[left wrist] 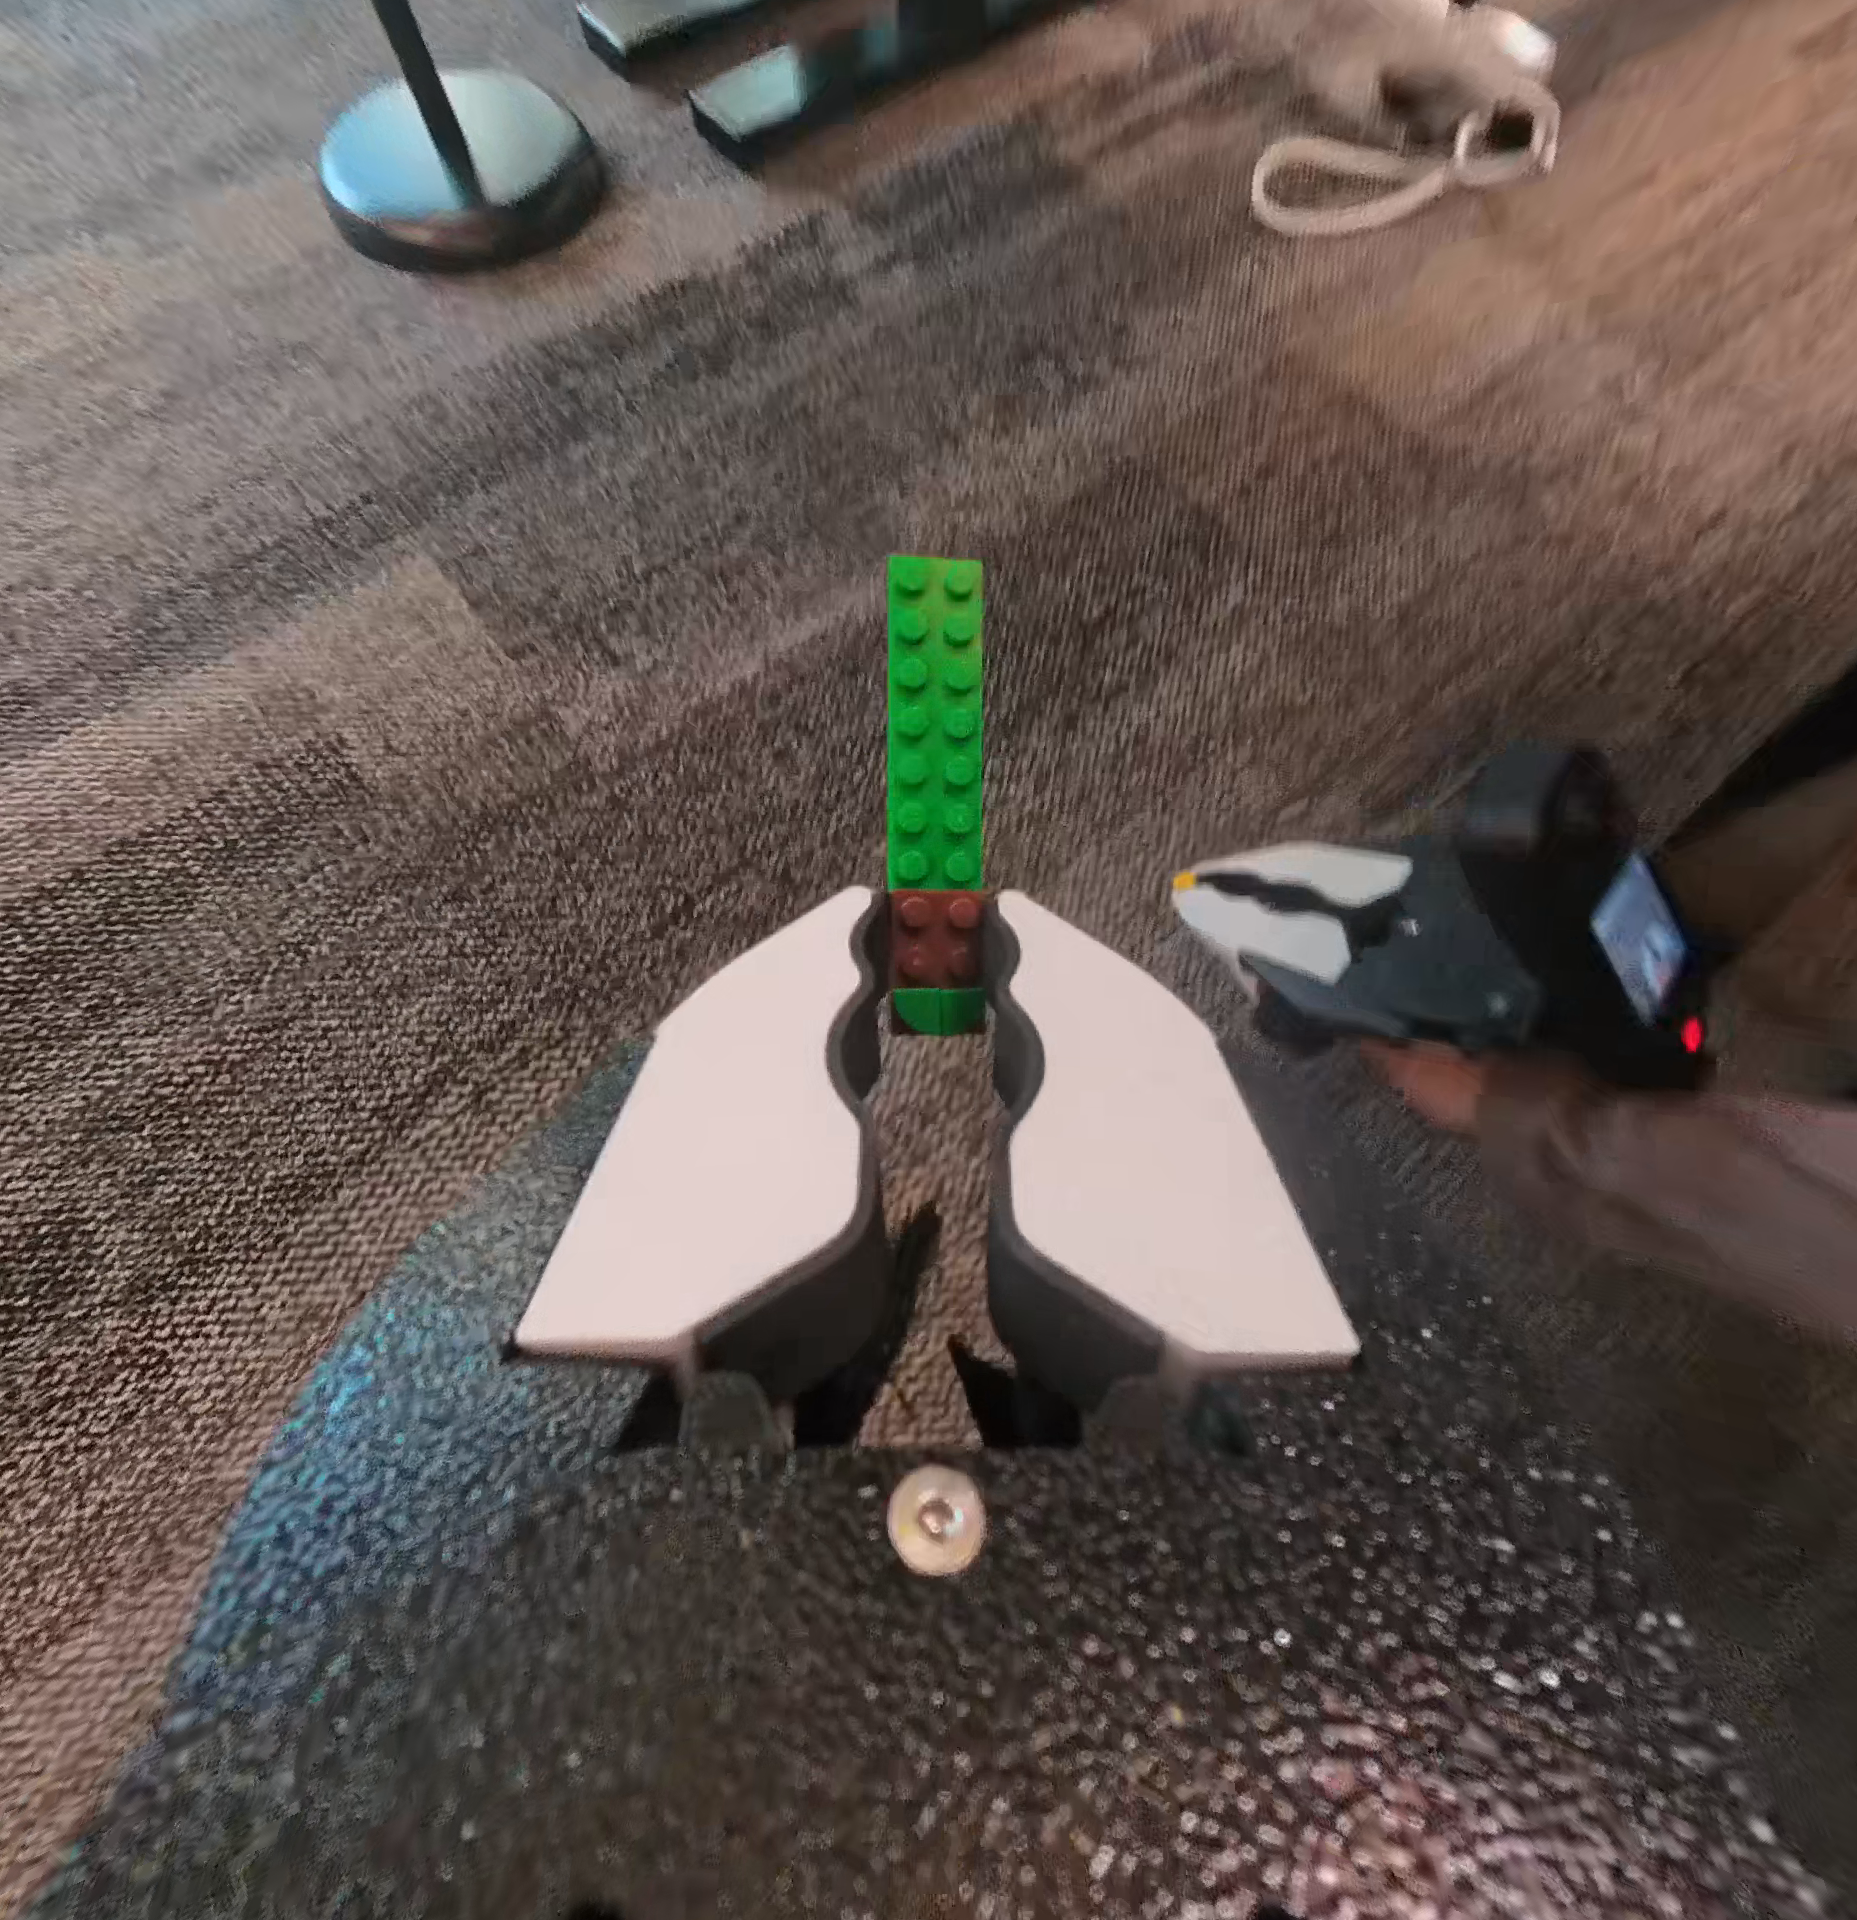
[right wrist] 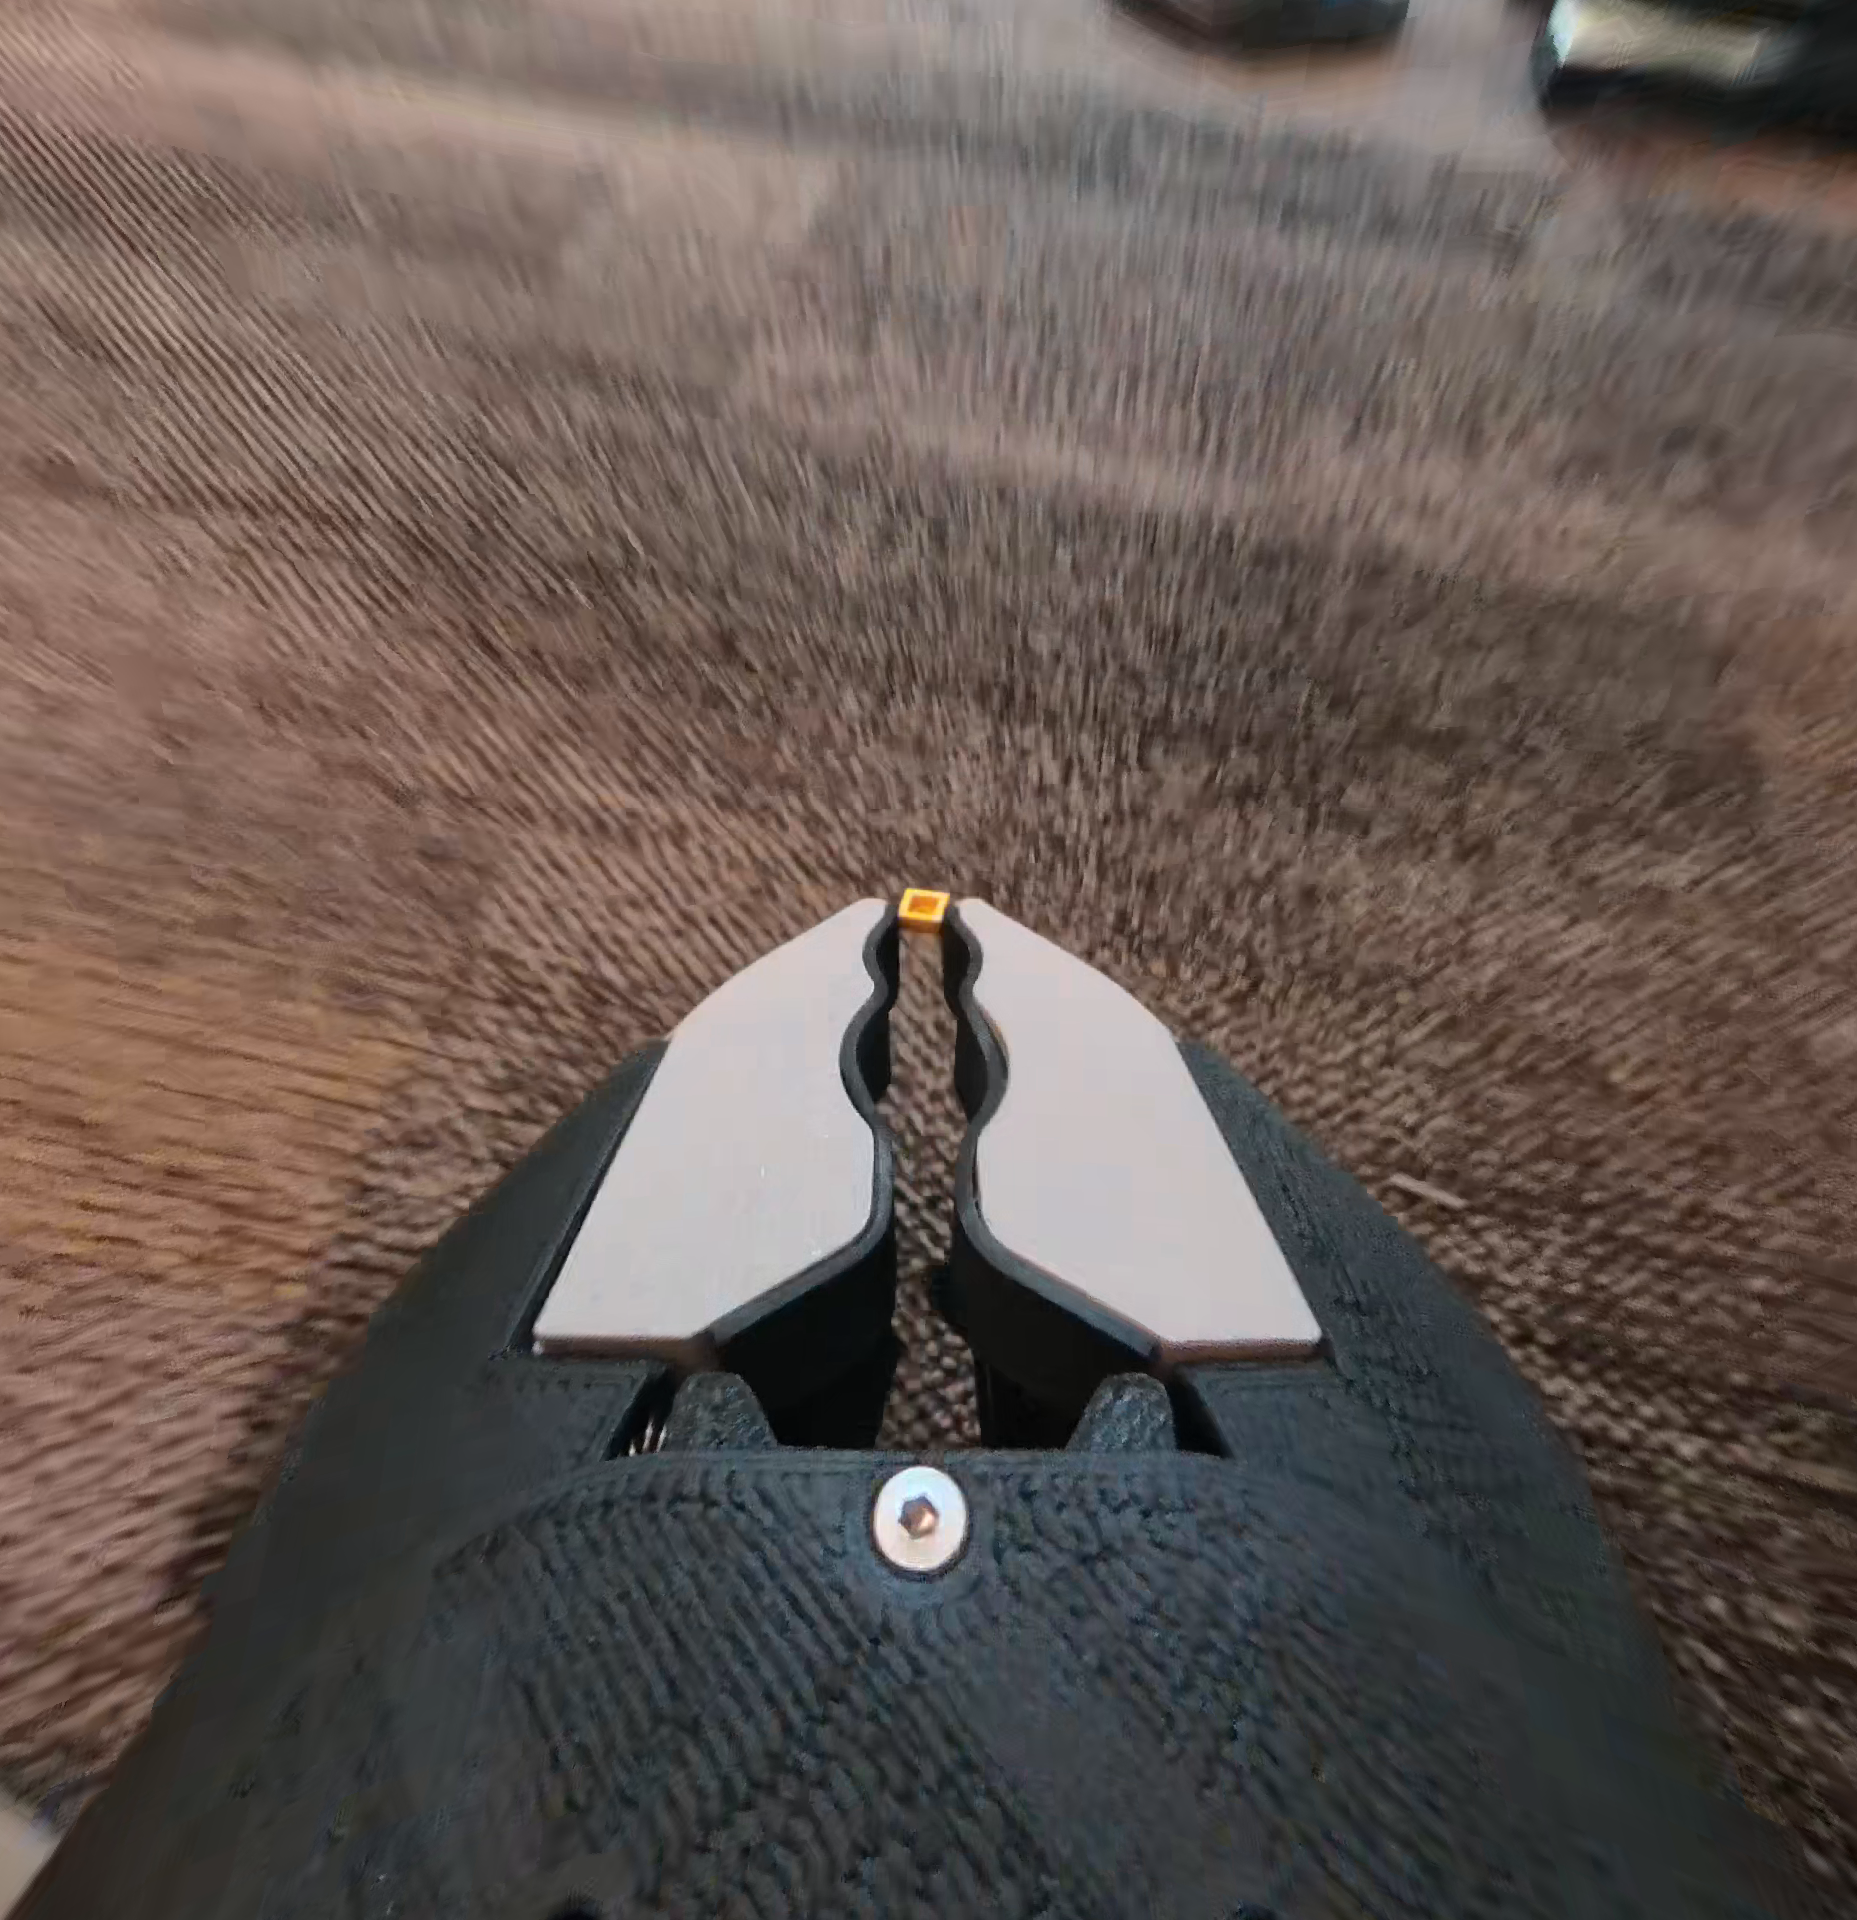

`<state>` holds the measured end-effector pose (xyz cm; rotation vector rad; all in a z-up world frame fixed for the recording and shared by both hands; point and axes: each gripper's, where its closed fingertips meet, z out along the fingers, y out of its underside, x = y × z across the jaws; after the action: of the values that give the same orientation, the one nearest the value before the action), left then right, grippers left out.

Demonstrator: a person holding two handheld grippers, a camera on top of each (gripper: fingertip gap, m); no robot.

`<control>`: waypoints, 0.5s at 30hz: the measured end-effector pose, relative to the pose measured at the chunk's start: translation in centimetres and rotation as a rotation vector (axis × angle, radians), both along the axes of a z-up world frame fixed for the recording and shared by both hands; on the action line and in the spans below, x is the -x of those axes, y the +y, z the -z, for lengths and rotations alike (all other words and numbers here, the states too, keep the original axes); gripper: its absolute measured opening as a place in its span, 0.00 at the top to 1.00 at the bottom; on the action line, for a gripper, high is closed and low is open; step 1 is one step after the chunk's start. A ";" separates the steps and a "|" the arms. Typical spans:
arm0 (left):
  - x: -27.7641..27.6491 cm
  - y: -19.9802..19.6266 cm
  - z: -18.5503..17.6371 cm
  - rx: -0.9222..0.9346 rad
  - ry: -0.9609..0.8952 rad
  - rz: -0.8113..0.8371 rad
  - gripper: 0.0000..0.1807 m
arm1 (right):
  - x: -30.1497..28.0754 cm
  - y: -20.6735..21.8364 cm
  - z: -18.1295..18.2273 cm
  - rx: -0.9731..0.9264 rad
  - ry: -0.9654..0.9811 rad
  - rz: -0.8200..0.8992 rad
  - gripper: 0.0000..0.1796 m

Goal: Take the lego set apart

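Note:
In the left wrist view my left gripper (left wrist: 936, 940) is shut on the lego set at its brown brick (left wrist: 936, 940). A long green studded plate (left wrist: 936, 727) sticks out forward past the fingertips, and a small green piece (left wrist: 936, 1010) shows just behind the brown brick. My right gripper (right wrist: 924, 914) is shut on a tiny orange piece (right wrist: 923, 910) pinched at its fingertips. The right gripper also shows in the left wrist view (left wrist: 1189, 896), off to the right of the green plate and apart from it, with the orange piece (left wrist: 1182, 881) at its tip.
Brown-grey carpet (left wrist: 488, 727) lies under everything. A round black stand base (left wrist: 456, 166) sits at the back left, dark furniture feet (left wrist: 778, 94) at the back middle, and a beige shoe with a looped lace (left wrist: 1423, 114) at the back right. A hand and sleeve (left wrist: 1630, 1164) hold the right gripper. Some 25 cm of space lies between my two pairs of fingers.

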<state>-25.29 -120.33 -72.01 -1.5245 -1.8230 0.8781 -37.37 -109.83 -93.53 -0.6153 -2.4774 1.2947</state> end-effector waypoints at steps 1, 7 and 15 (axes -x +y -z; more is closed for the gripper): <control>0.8 0.4 -2.6 -0.010 0.039 -0.011 0.91 | -0.6 0.1 -3.2 0.040 0.012 -0.007 0.96; 4.1 6.8 -23.9 0.084 0.340 0.103 0.91 | -6.0 3.8 -23.6 0.224 0.104 -0.045 0.97; -2.8 23.2 -44.9 0.075 0.589 0.304 0.91 | -16.2 16.0 -48.9 0.414 0.268 -0.098 0.97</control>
<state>-22.46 -97.12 -27.10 -1.3488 -1.1185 1.1054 -21.14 -93.88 -44.61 -0.3781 -2.0602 1.8179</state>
